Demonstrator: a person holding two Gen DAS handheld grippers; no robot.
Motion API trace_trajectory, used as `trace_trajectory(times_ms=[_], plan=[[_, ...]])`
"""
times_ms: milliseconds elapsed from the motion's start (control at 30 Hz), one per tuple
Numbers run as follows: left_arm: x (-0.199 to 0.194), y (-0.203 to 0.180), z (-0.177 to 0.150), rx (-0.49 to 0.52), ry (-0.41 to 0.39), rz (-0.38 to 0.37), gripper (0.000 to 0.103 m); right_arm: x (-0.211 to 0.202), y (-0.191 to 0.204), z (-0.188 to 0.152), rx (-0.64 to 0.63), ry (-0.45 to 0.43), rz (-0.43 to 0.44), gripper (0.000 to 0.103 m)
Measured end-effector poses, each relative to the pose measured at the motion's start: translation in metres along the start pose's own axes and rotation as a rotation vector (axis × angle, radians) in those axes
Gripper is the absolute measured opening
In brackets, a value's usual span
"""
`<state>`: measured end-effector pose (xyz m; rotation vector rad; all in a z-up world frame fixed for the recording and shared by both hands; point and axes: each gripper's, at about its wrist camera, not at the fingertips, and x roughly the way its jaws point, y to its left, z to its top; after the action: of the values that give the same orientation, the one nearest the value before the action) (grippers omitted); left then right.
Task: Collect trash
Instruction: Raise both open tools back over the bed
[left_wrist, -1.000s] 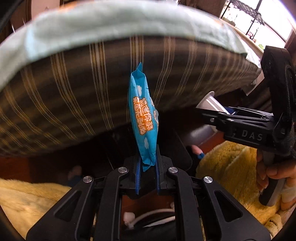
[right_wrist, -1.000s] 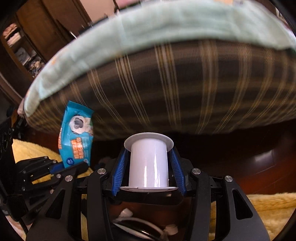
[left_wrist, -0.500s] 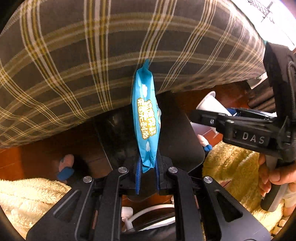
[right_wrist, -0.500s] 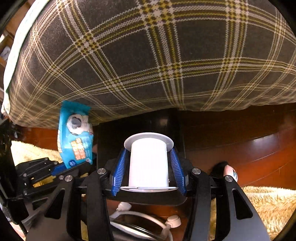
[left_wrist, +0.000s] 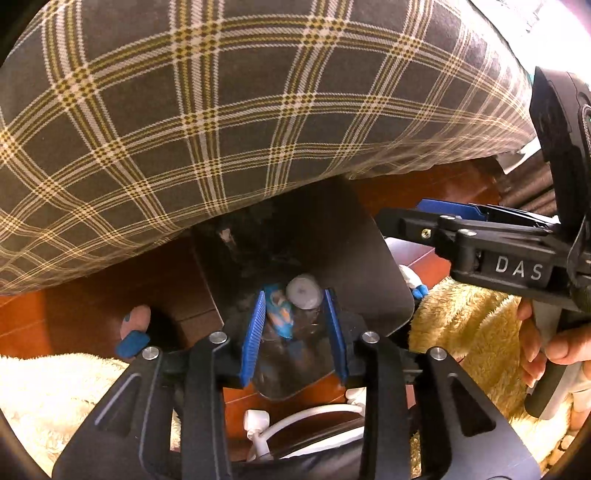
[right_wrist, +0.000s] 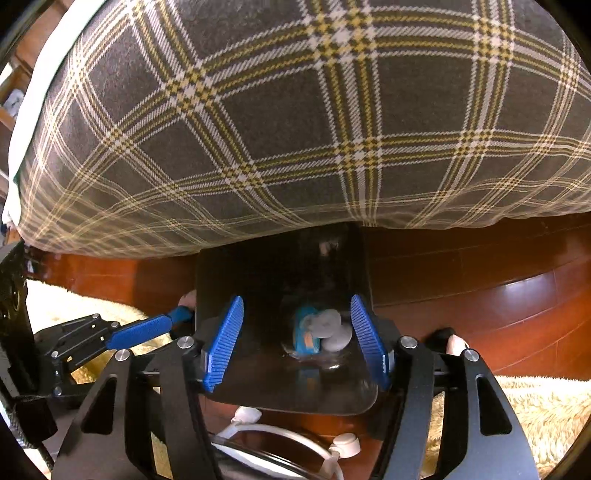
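A dark trash bin (left_wrist: 362, 266) stands on the floor under the bed edge; it also shows in the right wrist view (right_wrist: 280, 391). Inside it lie the blue wet-wipe pack (left_wrist: 277, 314) and the white cup (left_wrist: 304, 293), also seen in the right wrist view as the pack (right_wrist: 304, 334) and the cup (right_wrist: 330, 330). My left gripper (left_wrist: 294, 325) is open and empty above the bin. My right gripper (right_wrist: 295, 336) is open and empty above the bin. The right gripper shows in the left wrist view (left_wrist: 491, 247).
A plaid bedspread (left_wrist: 240, 110) overhangs the bin. The floor (right_wrist: 498, 295) is red-brown wood. Fluffy yellow rugs (left_wrist: 469, 332) lie at left and right. A white cable (right_wrist: 280, 435) lies below the grippers. A slippered foot (left_wrist: 135, 326) stands left of the bin.
Both grippers have opened. The blue wipe pack and the white cup have dropped into the bin. Both grippers have tilted down toward the bin.
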<state>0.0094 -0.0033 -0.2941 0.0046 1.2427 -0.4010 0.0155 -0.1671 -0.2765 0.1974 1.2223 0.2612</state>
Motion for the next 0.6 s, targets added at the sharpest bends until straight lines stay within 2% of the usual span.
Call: trace_trajectory(times_ms=[100,200,233,367,467,600], plan=[[-0.01,0.0,0.0,0.006,-0.023,0.011,0.039,-0.012,-0.003,0.004,0.003,-0.026,0.003,0.062],[-0.029,-0.005,0.001,0.035,-0.082,0.032,0.052,-0.033,0.003,0.008,-0.02,-0.096,-0.008,0.062],[-0.035,-0.007,0.001,0.046,-0.105,0.041,0.059,-0.042,0.006,0.009,-0.03,-0.125,-0.008,0.063],[-0.071,-0.016,0.006,0.109,-0.228,0.113,0.076,-0.084,0.019,0.016,-0.097,-0.257,-0.034,0.075],[-0.1,-0.015,0.013,0.115,-0.308,0.149,0.084,-0.115,0.026,0.026,-0.127,-0.335,-0.047,0.081],[-0.135,-0.009,0.026,0.097,-0.37,0.178,0.093,-0.159,0.026,0.05,-0.118,-0.426,-0.019,0.083]])
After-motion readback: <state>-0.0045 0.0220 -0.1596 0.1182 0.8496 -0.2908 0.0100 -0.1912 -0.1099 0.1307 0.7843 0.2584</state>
